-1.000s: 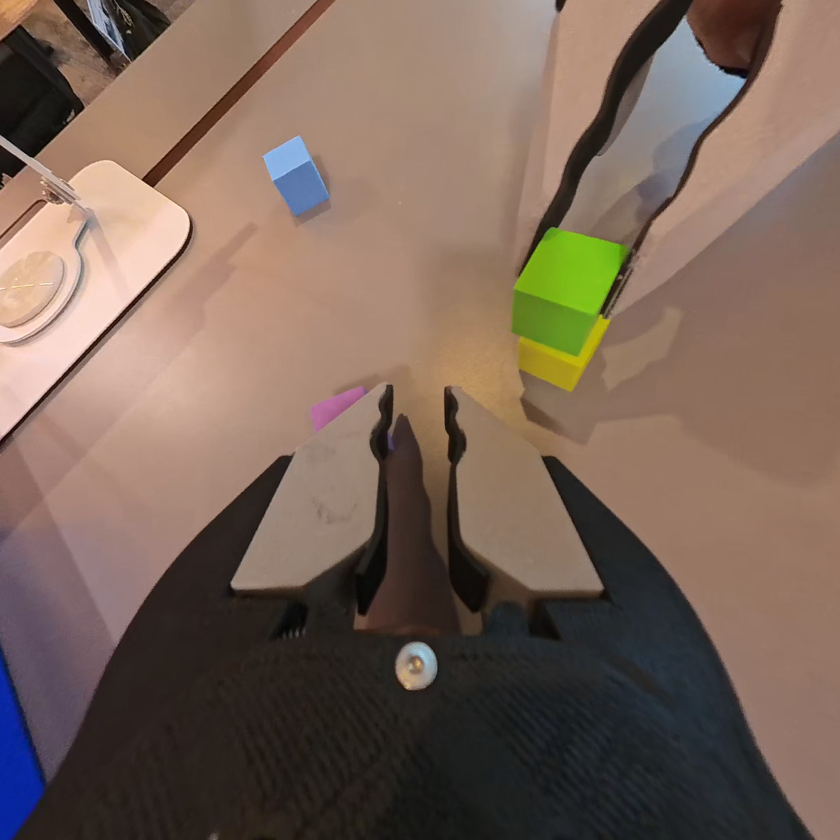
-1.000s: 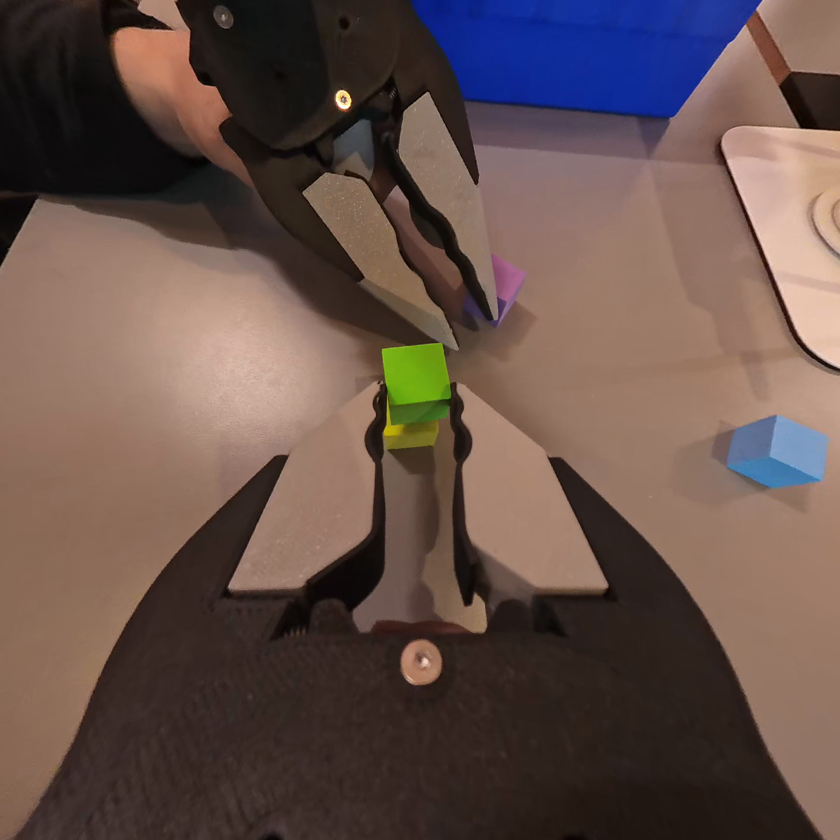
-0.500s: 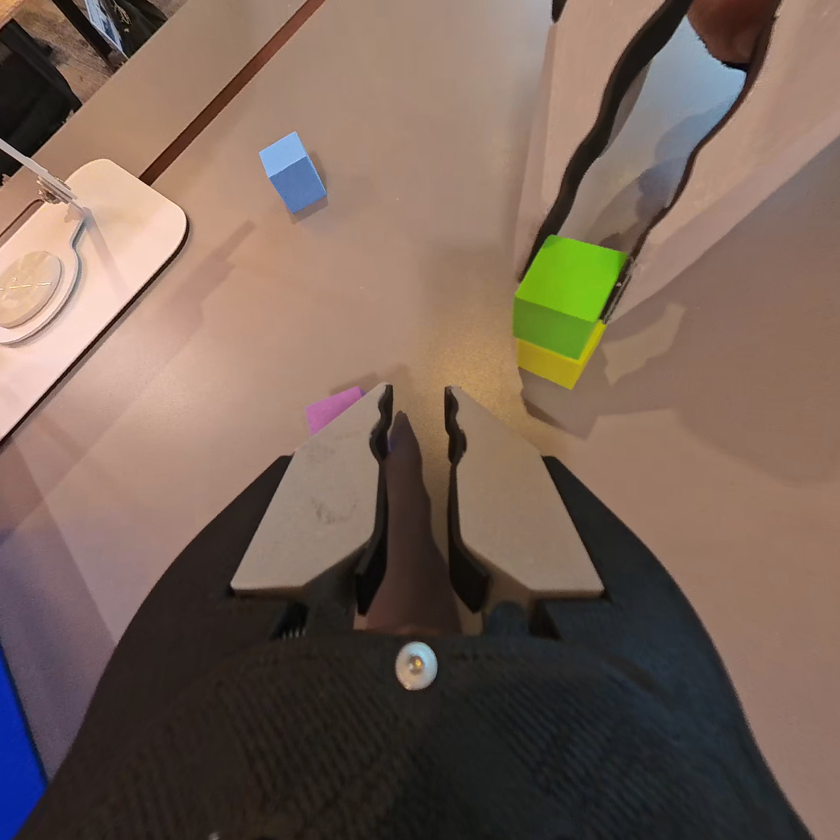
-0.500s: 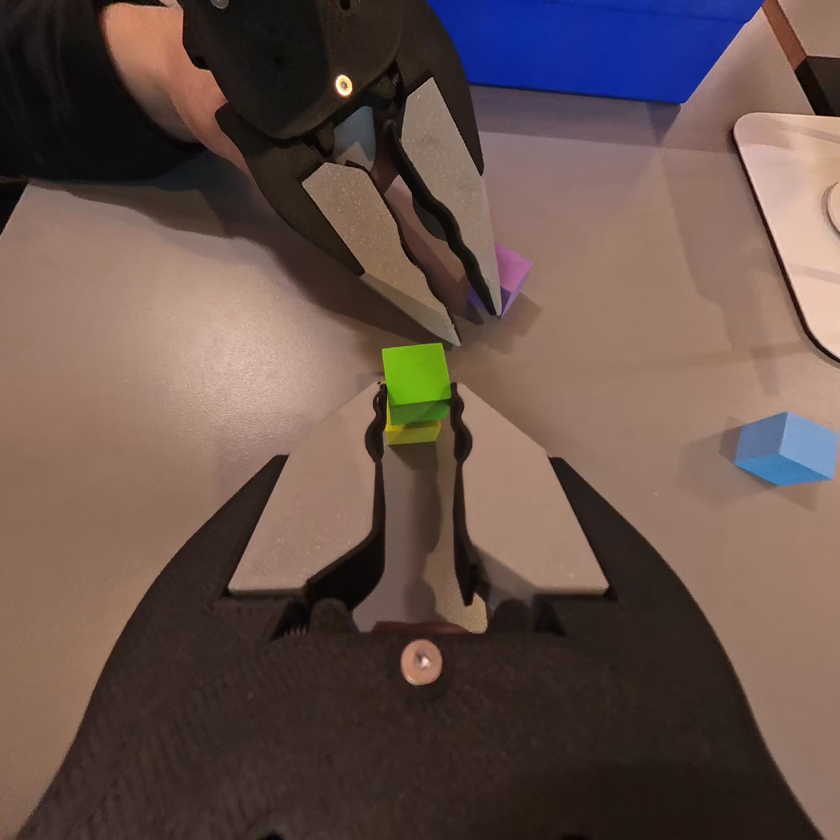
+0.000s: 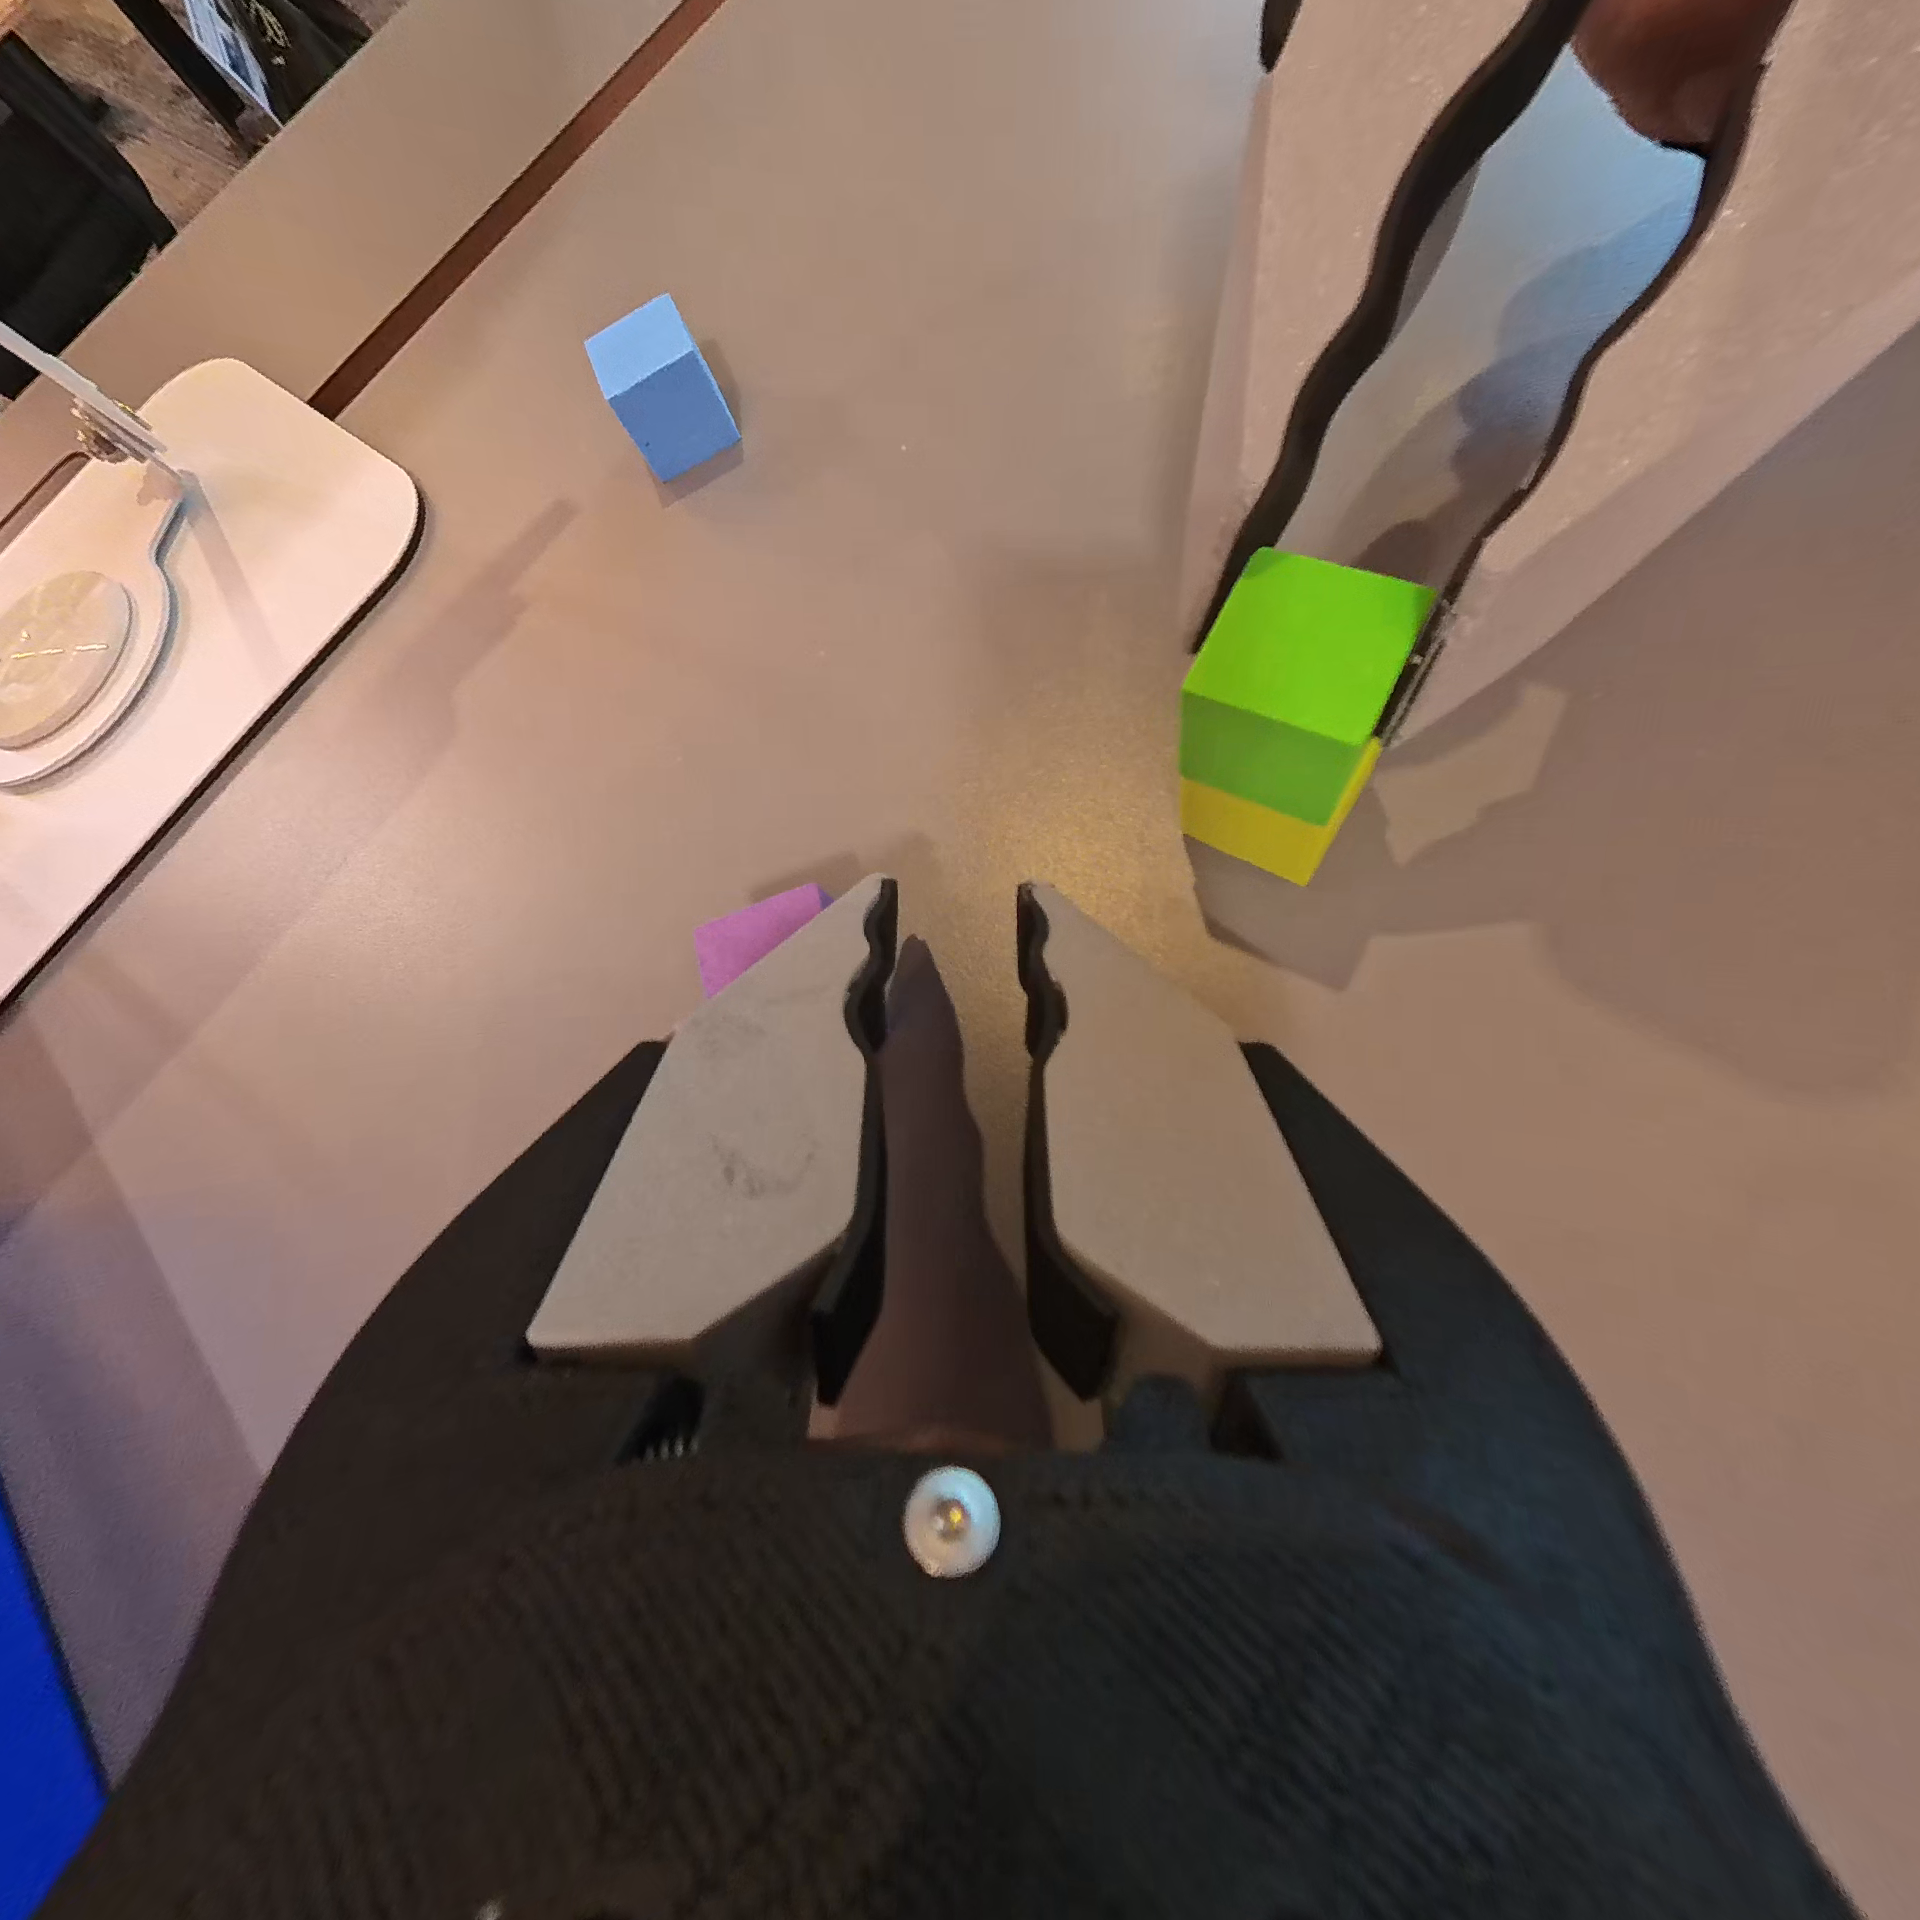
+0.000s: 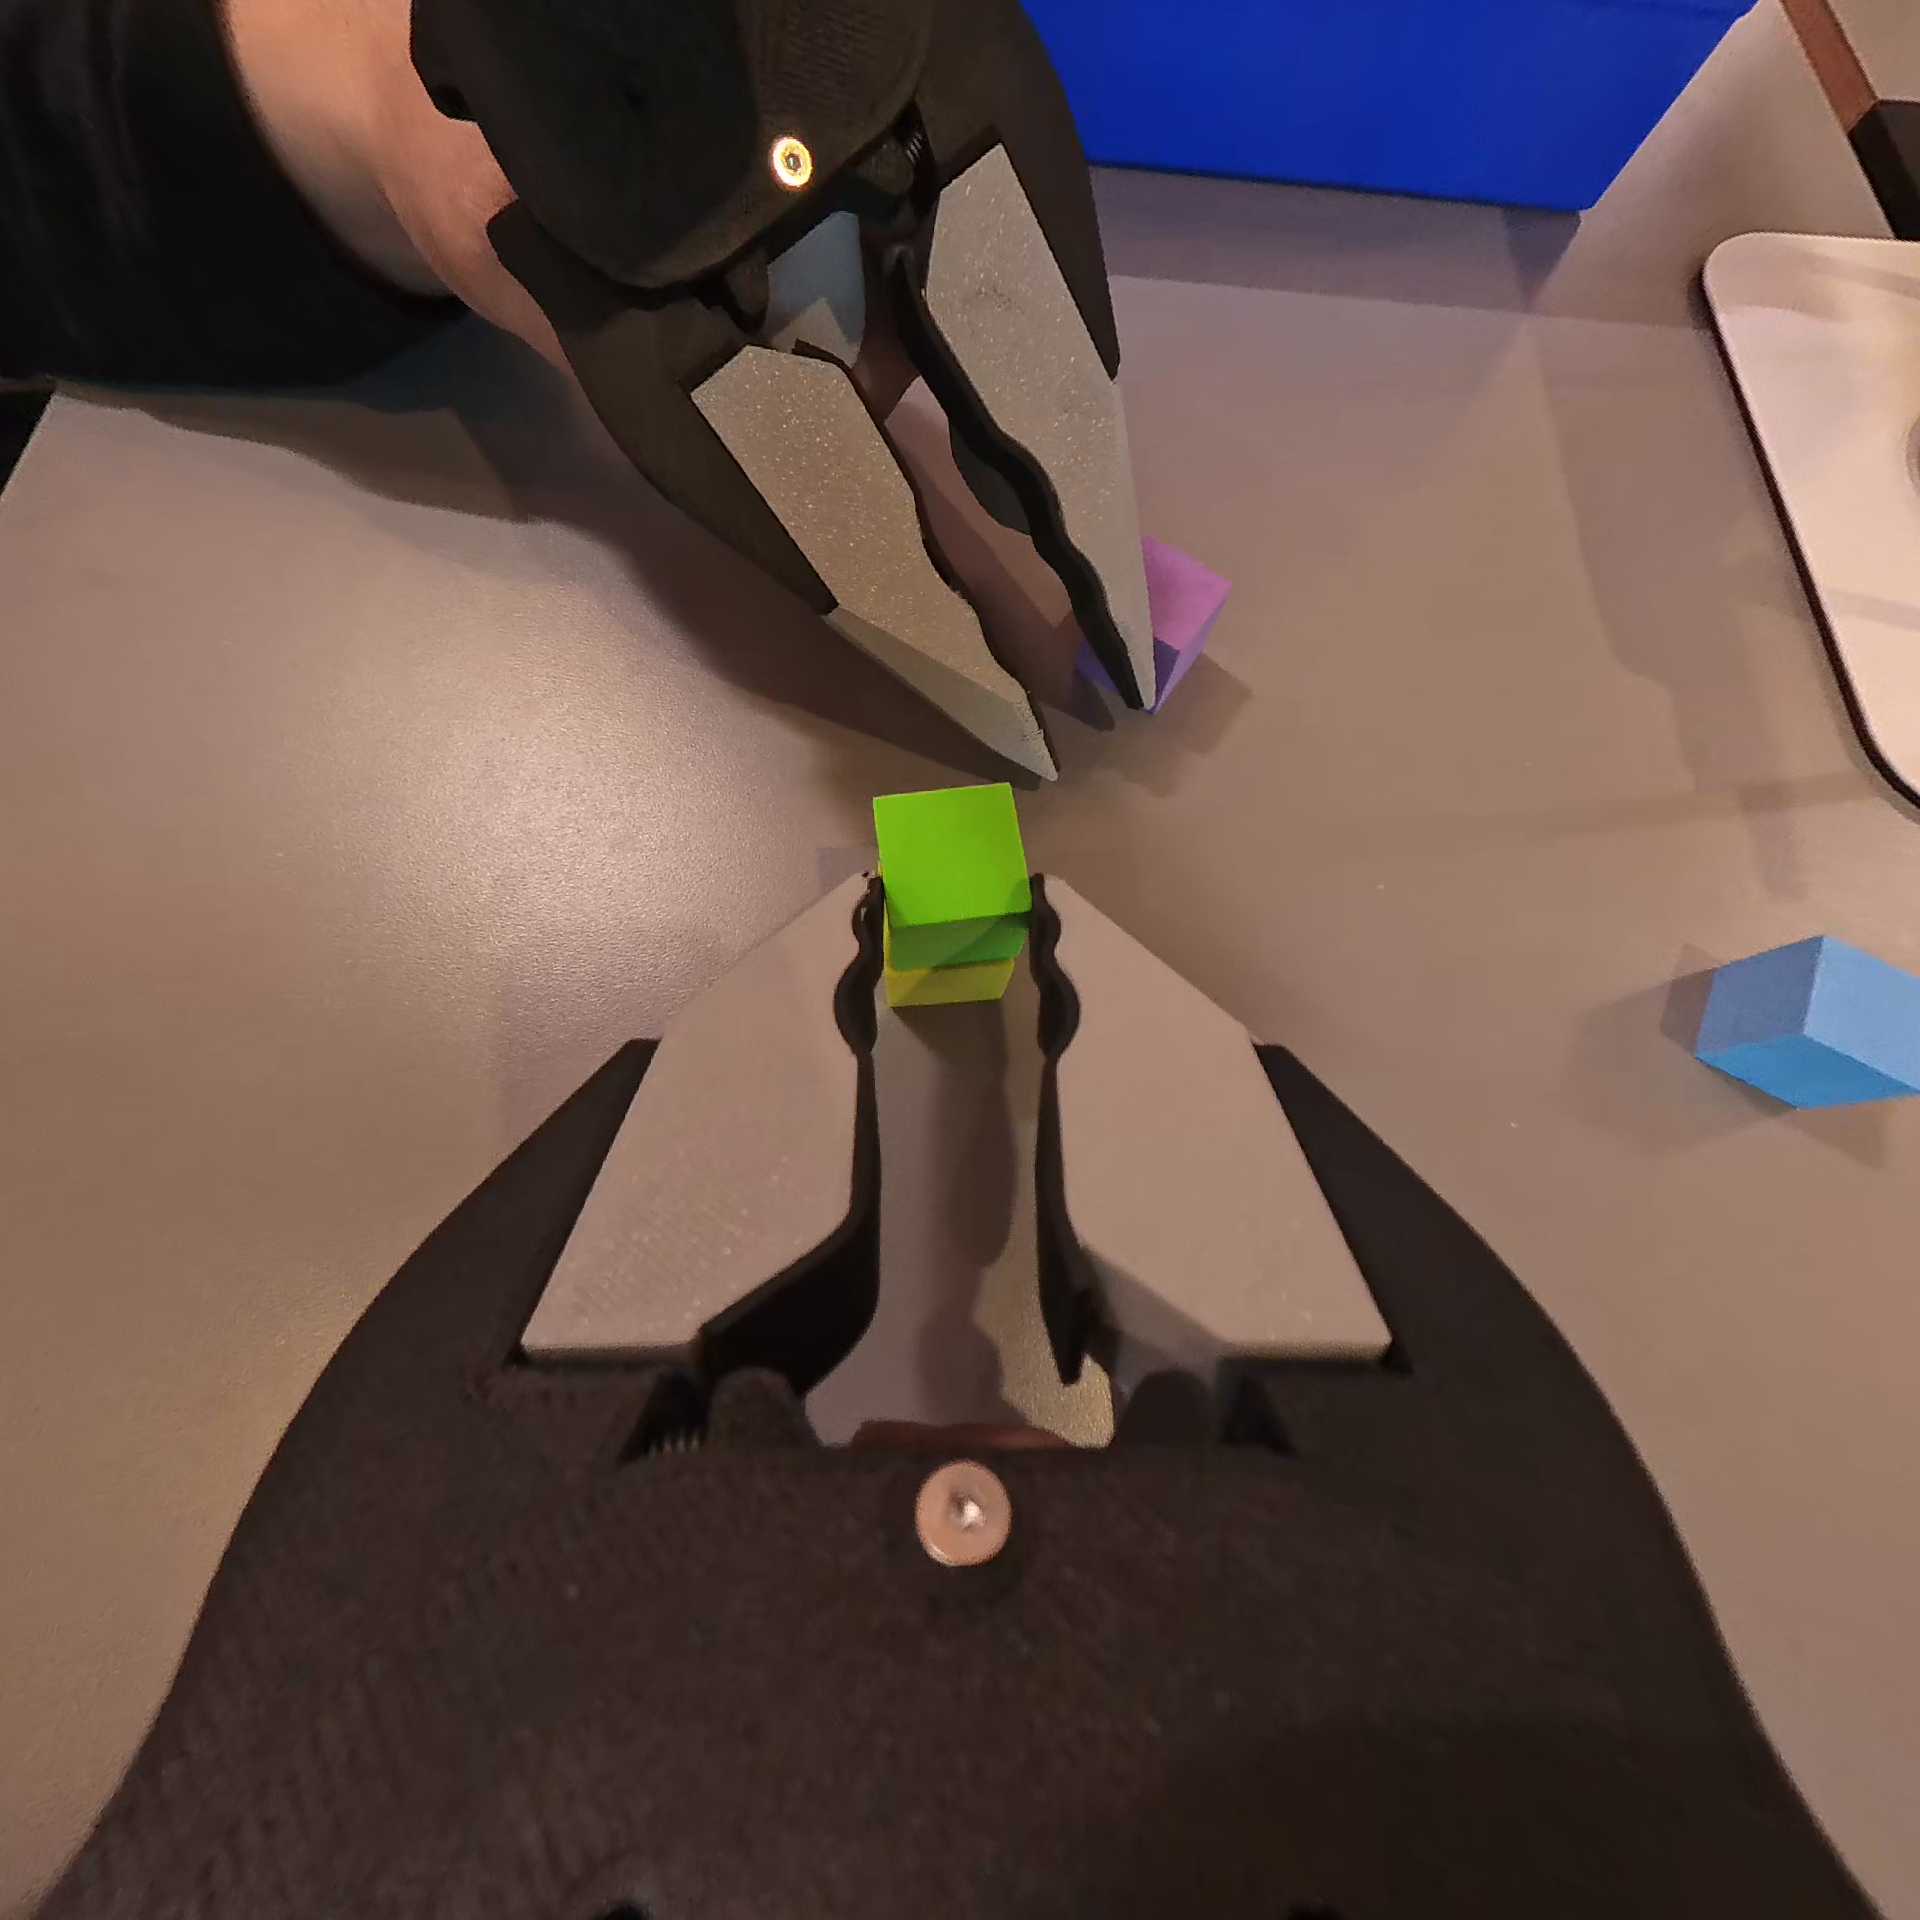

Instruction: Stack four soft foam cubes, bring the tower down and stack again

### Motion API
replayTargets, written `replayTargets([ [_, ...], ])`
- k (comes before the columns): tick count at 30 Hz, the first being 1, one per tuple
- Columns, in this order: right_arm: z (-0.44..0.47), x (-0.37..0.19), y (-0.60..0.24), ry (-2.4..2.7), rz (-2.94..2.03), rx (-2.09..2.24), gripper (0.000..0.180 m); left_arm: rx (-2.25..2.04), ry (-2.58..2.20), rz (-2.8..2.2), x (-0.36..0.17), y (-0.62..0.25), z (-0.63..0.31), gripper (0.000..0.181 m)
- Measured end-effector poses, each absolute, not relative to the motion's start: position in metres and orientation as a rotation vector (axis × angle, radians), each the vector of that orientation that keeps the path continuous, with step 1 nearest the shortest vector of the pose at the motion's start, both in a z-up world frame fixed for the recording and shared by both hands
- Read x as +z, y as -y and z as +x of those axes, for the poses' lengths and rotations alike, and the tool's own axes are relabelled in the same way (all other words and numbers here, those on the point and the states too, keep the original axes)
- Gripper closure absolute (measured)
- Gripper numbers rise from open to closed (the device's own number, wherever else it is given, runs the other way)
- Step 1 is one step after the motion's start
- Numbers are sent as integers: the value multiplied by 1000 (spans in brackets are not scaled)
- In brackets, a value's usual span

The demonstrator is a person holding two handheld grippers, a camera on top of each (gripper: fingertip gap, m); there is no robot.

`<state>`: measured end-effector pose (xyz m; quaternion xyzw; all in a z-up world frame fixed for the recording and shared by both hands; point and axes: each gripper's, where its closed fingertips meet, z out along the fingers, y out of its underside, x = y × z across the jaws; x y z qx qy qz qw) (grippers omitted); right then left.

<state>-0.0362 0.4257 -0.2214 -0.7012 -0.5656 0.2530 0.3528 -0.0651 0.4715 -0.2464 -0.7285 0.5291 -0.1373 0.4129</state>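
Green cube [image 6: 951, 868] sits on the yellow cube [image 6: 948, 982], squeezed between the right gripper [image 6: 954, 902] tips. Purple cube [image 6: 1179, 613] lies just past the left gripper [image 5: 951, 899], beside its left finger; those fingers are a little apart and hold nothing.

Each gripper [image 5: 951, 899] [image 6: 954, 894] is being seen as a black, ribbed, printed body fitted with two flat grey tapering fingers [image 6: 727, 1153] edged in wavy black pads. A silver screw [image 6: 963, 1525] is being shown at the centre. A black sleeve [image 6: 135, 197] is being worn.
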Motion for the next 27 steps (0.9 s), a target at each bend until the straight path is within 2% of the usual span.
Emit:
replayTargets([
  [8,-36,-221,-427,1461,-1809,643,153,-346,-1329,-1834,-246,-472,-65,160],
  [15,-28,-193,-440,1278,-1740,756,126,-353,-1318,-1851,-247,-473,-67,159],
  [18,-5,-182,-473,1050,-1752,699,126,-352,-1321,-1852,-248,-472,-67,158],
  [21,34,-195,-513,807,-1863,532,126,-352,-1340,-1858,-250,-470,-66,156],
  [27,51,-225,-556,787,-1975,309,123,-352,-1342,-1870,-252,-470,-66,153],
])
